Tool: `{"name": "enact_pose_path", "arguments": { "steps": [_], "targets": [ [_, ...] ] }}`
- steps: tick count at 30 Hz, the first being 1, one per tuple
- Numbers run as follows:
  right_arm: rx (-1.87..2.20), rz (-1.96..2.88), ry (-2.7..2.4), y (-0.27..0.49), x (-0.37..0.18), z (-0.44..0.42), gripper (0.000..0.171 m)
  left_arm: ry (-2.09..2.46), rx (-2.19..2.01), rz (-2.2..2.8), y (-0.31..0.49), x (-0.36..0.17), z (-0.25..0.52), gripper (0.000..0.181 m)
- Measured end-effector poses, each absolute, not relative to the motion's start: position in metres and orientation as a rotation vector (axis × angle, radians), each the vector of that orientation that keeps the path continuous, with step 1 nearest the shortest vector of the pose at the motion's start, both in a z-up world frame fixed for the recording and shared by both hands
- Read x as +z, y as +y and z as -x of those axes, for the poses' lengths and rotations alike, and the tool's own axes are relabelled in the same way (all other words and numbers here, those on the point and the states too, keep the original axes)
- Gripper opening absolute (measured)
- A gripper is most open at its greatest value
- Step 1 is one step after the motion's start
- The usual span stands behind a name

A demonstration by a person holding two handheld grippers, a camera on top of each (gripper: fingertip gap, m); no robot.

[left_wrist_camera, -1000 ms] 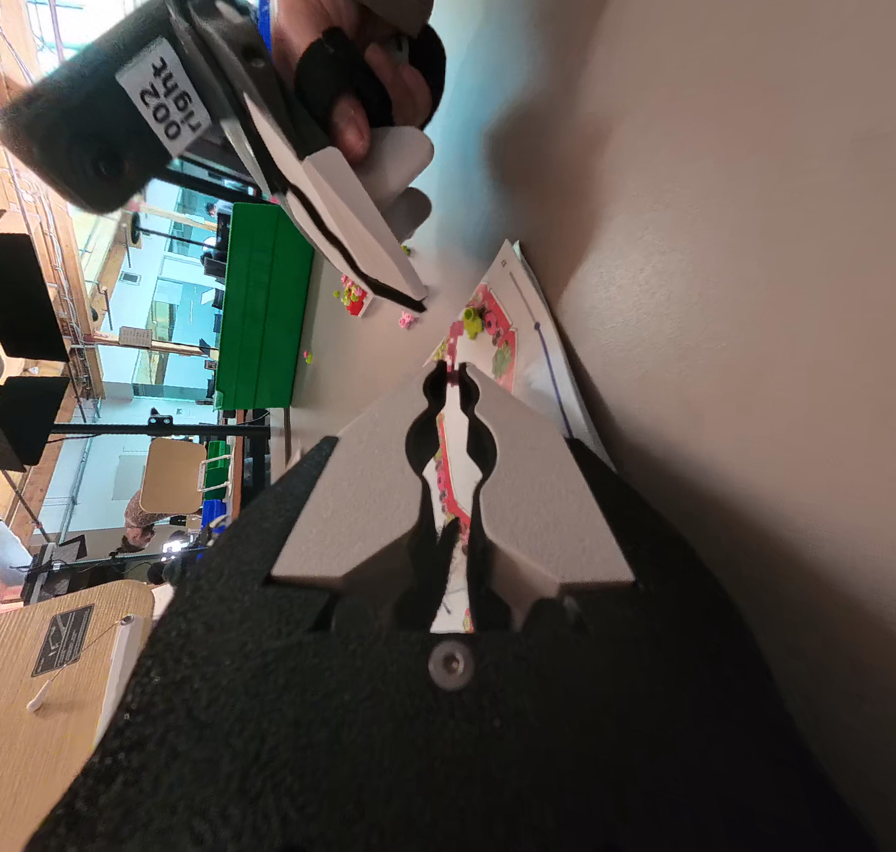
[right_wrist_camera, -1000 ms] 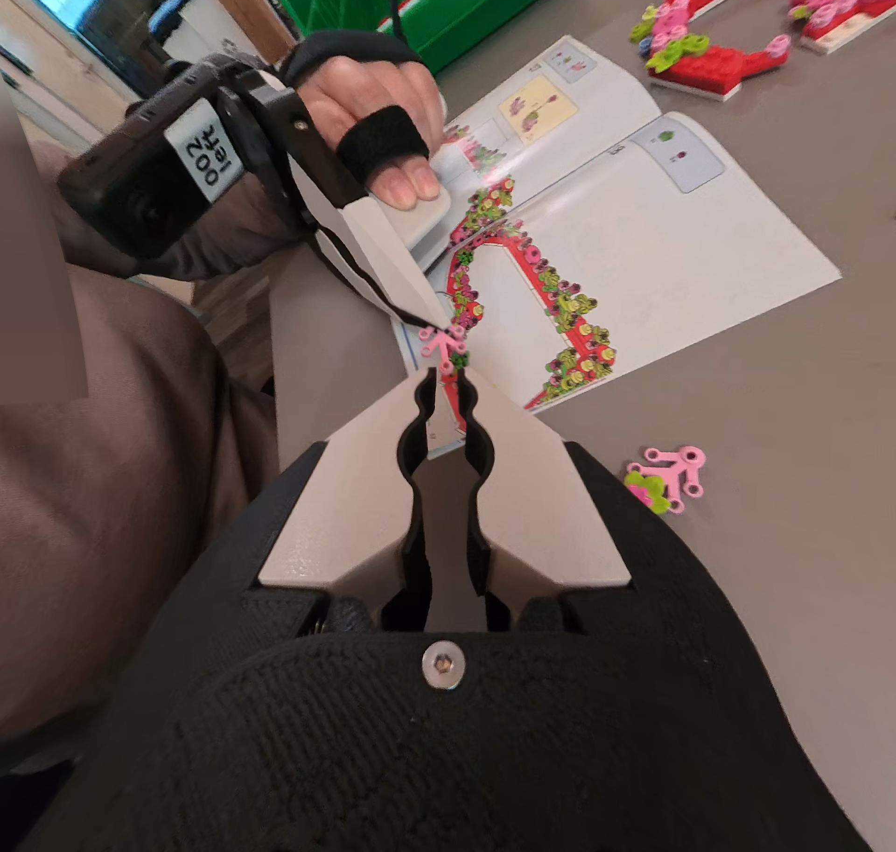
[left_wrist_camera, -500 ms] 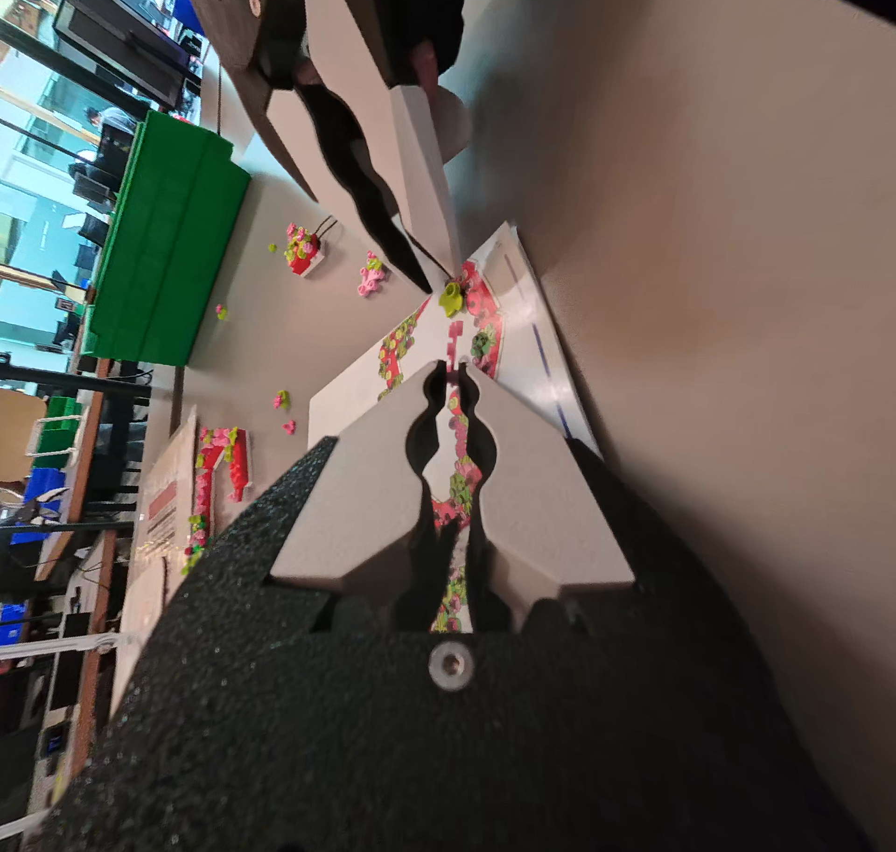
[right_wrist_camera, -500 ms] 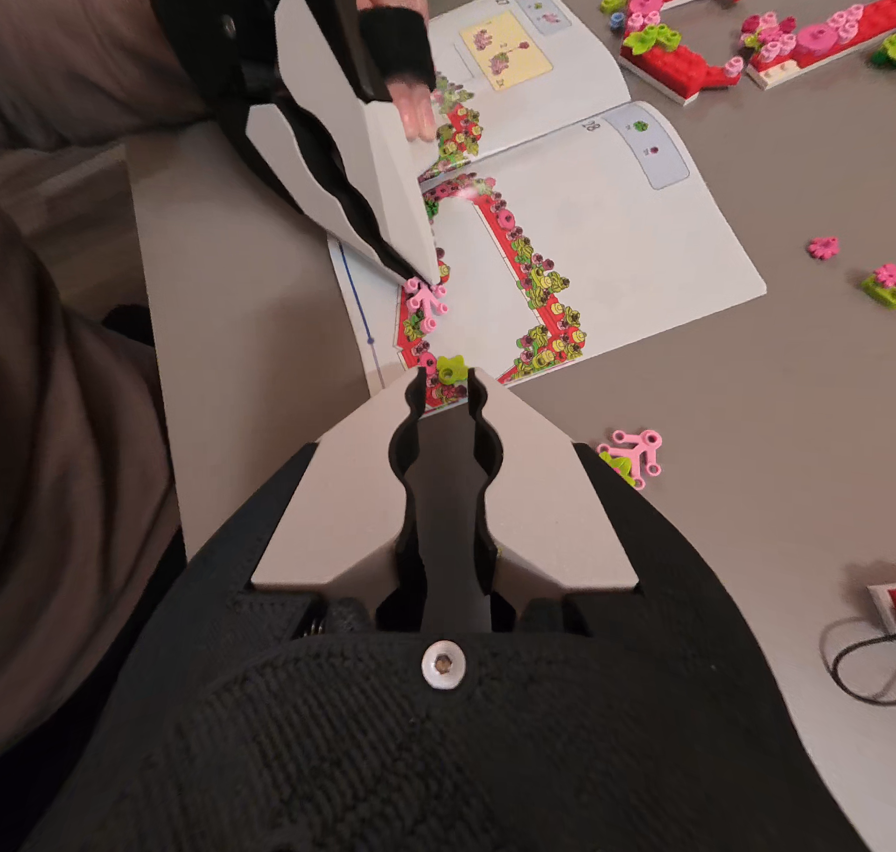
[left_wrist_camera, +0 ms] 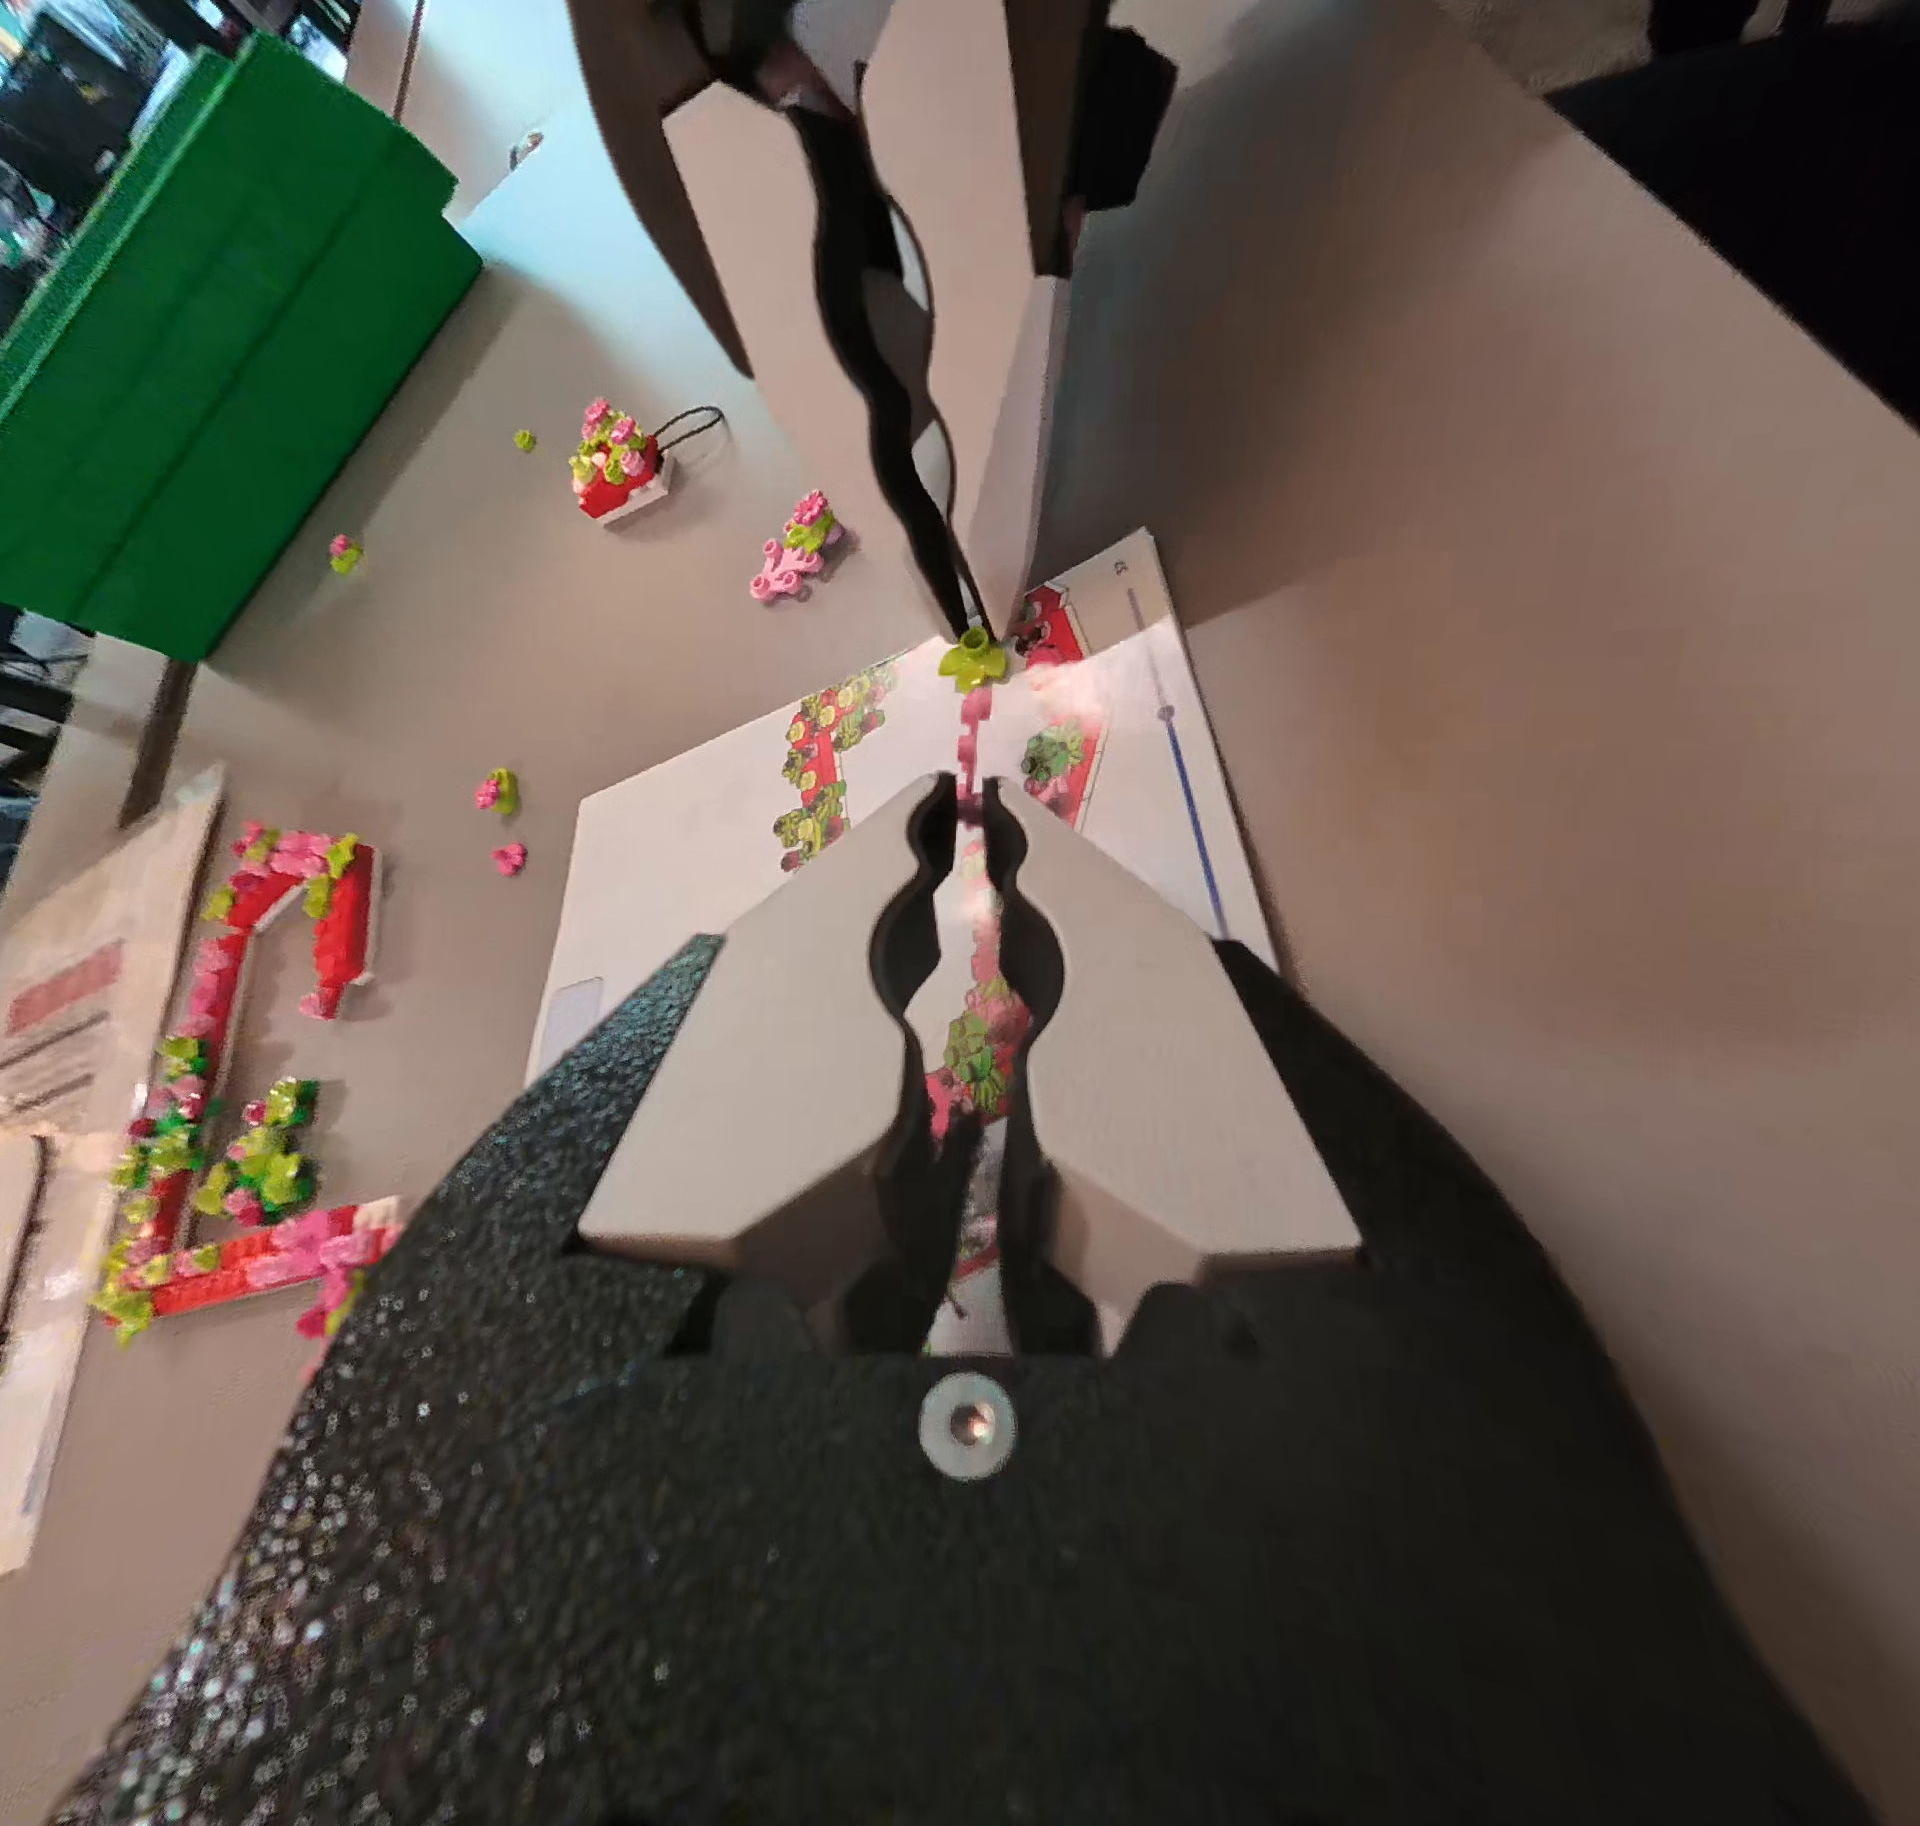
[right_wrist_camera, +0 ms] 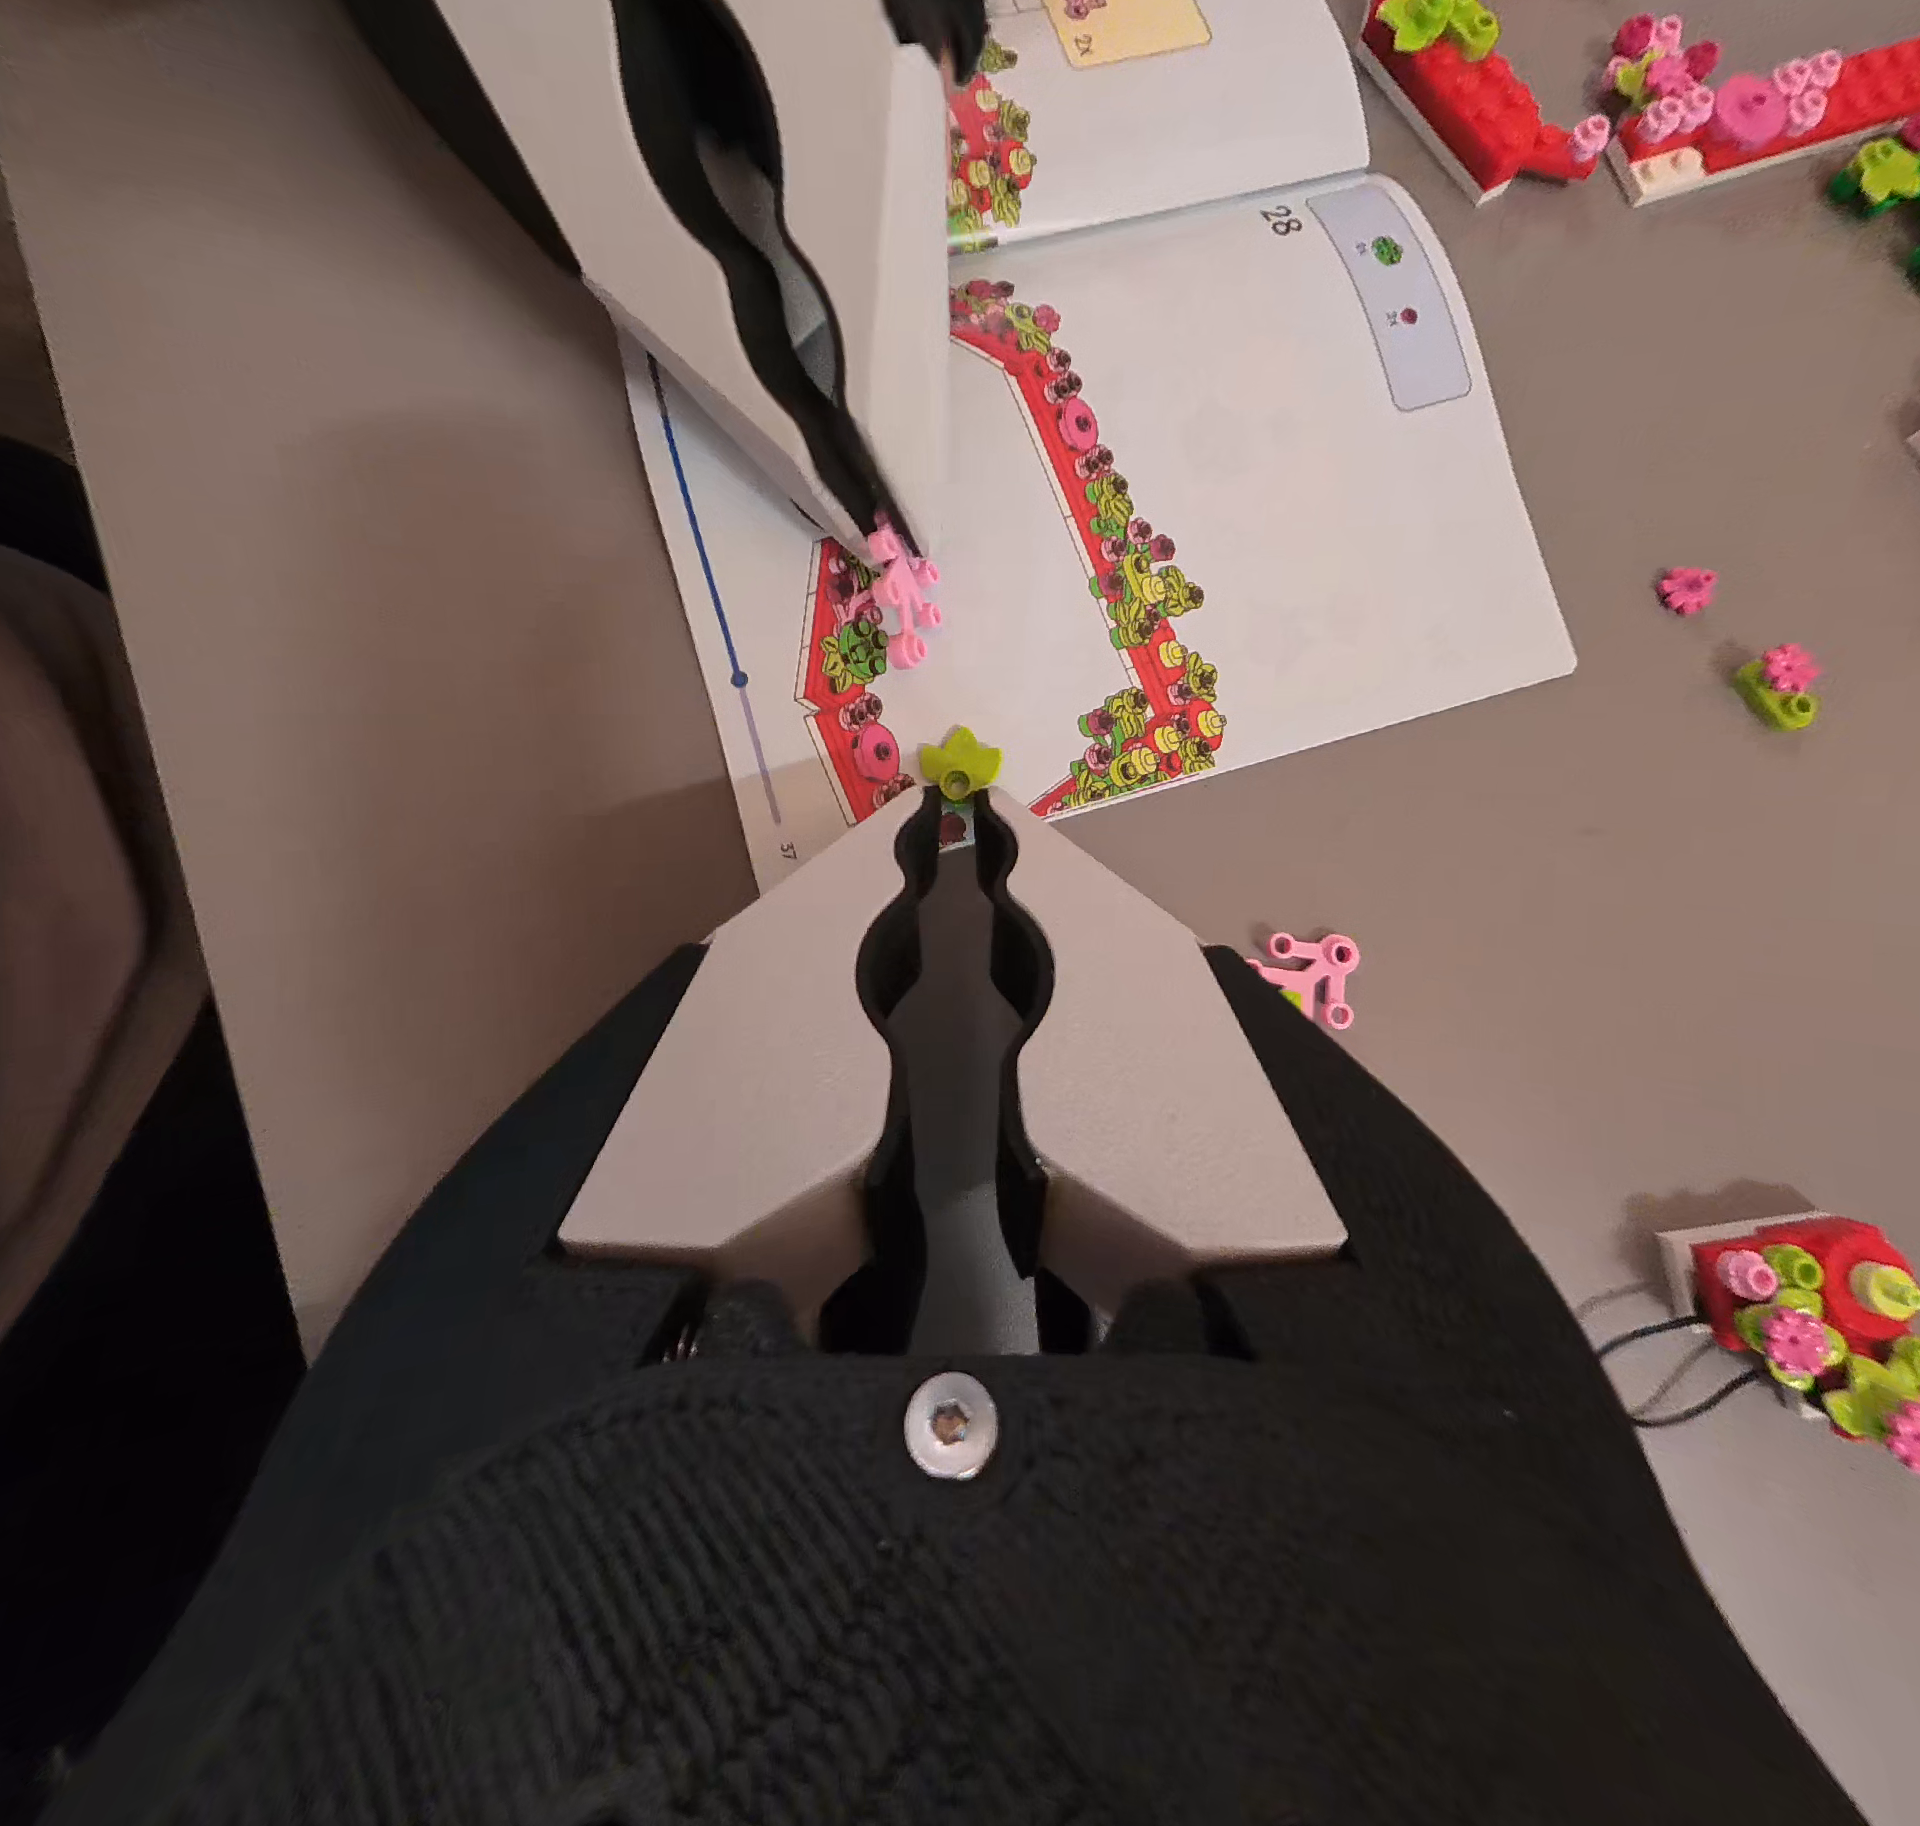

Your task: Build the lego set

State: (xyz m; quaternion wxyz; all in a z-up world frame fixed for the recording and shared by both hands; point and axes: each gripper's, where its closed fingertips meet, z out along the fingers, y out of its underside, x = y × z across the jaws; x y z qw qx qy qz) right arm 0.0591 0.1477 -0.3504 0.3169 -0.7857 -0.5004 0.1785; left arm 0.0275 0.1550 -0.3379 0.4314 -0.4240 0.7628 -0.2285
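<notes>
Right wrist view alone shows left hand-held gripper (right_wrist_camera: pixel 883 540) clamping the pink stem (right_wrist_camera: pixel 902 592); right hand-held gripper (right_wrist_camera: pixel 961 800) pinches lime leaf (right_wrist_camera: pixel 959 760).

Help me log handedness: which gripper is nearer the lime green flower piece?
Right. The right gripper pinches the lime green flower piece at its tips; the left gripper holds a pink stem piece just beyond it.

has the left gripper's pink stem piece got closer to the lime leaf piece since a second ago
Yes. In the right wrist view the pink stem piece in the left gripper sat at the instruction booklet's near edge; now it is farther up the page, facing the lime leaf piece.
</notes>
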Motion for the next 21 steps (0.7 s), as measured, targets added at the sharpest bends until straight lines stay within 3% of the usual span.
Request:
{"name": "enact_pose_path", "arguments": {
  "steps": [10, 21],
  "targets": [
    [0.541, 1.973, -1.309, 0.147, -0.348, -0.064, 0.003, 1.855, -0.724, 1.211, 0.156, -0.337, -0.030, 0.003],
    [-0.232, 1.414, -1.572, 0.160, -0.328, -0.056, 0.003, 1.699, -1.123, 1.498, 0.147, -0.320, -0.034, 0.003]
  ]
}}
